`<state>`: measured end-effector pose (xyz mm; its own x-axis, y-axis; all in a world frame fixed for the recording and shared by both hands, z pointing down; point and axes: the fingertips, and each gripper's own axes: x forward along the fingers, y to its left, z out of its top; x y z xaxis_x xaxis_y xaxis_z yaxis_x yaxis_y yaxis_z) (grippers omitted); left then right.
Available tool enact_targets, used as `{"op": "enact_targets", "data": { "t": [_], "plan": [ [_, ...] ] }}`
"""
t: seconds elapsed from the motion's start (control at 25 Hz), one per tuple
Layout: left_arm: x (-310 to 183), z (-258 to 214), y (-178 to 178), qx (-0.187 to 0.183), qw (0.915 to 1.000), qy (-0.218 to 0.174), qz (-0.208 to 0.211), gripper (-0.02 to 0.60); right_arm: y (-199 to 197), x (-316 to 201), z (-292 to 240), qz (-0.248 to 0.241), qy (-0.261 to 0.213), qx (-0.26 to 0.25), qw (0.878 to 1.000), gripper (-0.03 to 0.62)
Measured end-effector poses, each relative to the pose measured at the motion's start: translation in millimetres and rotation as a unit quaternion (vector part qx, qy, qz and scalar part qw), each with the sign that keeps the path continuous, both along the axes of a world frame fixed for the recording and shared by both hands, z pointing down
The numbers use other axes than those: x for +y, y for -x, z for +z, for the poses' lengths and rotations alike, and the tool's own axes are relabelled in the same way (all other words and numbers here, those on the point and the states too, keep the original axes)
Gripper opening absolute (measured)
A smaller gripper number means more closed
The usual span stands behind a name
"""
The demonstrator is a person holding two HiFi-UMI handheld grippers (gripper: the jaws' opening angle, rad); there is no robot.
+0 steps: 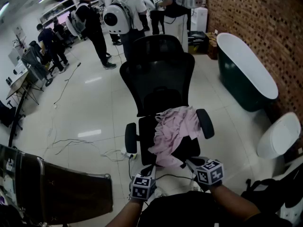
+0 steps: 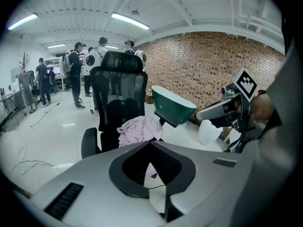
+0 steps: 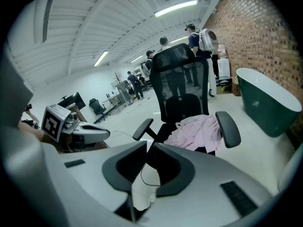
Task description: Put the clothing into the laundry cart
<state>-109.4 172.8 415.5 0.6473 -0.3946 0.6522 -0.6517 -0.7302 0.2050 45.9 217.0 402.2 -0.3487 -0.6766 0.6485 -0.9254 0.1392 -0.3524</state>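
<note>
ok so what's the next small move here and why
Probably reach the right gripper forward to the pink clothing, opening its jaws on the way. The clothing lies heaped on the chair, untouched. The right gripper and the left gripper are both held near the body, jaws together with nothing between them.

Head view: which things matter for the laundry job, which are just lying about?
Job: pink clothing on the office chair; left gripper; right gripper, both empty; dark cart, probably the laundry cart.
Lying about: green bathtub; floor cables; people standing behind.
</note>
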Motion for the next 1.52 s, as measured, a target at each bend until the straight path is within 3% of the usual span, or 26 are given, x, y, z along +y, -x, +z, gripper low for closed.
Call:
{"op": "enact_targets", "data": {
  "t": [0.32,0.48,0.56,1.04,1.52],
  "plan": [
    [-17.1,4.3,33.7,0.002,0.9999,-0.002,0.011,0.0,18.9,-10.3,1.7,0.038,-0.007,0.01,0.999,0.079],
    [-17.0,5.8,46.5,0.003,0.9998,0.001,0.019,0.0,31.8,-11.3,0.5,0.038,-0.007,0.012,0.999,0.159],
    [-17.4,7.2,52.3,0.003,0.9998,0.003,0.021,0.0,39.7,-12.8,-0.2,0.026,-0.004,0.014,1.0,0.232],
    [-29.4,16.7,70.7,0.009,0.9998,0.014,-0.009,0.0,56.0,-37.6,2.8,-0.004,0.005,0.03,1.0,0.232],
    [-74.5,28.2,33.1,-0.004,0.9988,0.025,-0.042,0.0,20.3,-89.7,28.7,-0.027,0.033,0.016,0.999,0.23]
  ]
}}
